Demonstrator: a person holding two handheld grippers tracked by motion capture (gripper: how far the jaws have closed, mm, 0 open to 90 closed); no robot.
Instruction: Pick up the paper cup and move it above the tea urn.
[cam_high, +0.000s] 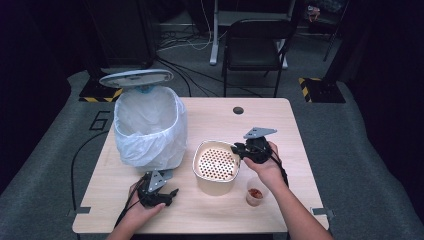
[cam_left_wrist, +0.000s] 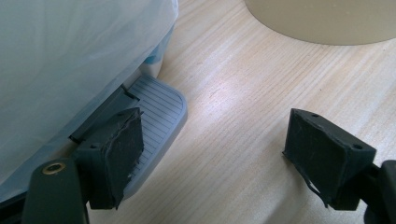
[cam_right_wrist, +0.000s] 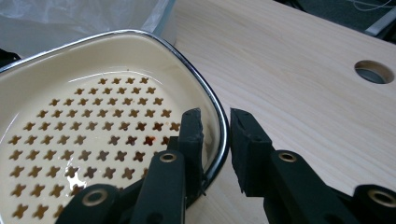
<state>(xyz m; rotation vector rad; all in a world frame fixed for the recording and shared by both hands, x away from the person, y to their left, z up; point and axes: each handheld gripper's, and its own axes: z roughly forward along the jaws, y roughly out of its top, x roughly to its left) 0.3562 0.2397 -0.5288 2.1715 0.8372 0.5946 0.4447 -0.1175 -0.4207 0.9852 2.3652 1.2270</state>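
Note:
A cream bowl (cam_high: 202, 181) with a perforated strainer insert (cam_right_wrist: 93, 126) stands at the middle of the wooden table (cam_high: 280, 120). My right gripper (cam_high: 238, 149) comes at its right rim (cam_right_wrist: 212, 100), with one jaw inside and one outside, pinched on the metal edge. My left gripper (cam_high: 170, 196) rests low near the table's front left, jaws wide apart with bare wood between them (cam_left_wrist: 224, 144). Its left fingertip (cam_left_wrist: 123, 144) lies over the grey pedal (cam_left_wrist: 156, 107) of the pedal bin (cam_high: 150, 127). The bin is lined with a white bag and its lid (cam_high: 136, 78) is raised.
A small clear cup (cam_high: 255, 192) with red bits stands at the front right, beside my right forearm. A cable hole (cam_high: 238, 110) is in the table's far side. A black chair (cam_high: 255, 45) stands beyond the table. The bowl's side (cam_left_wrist: 322, 21) is ahead of the left gripper.

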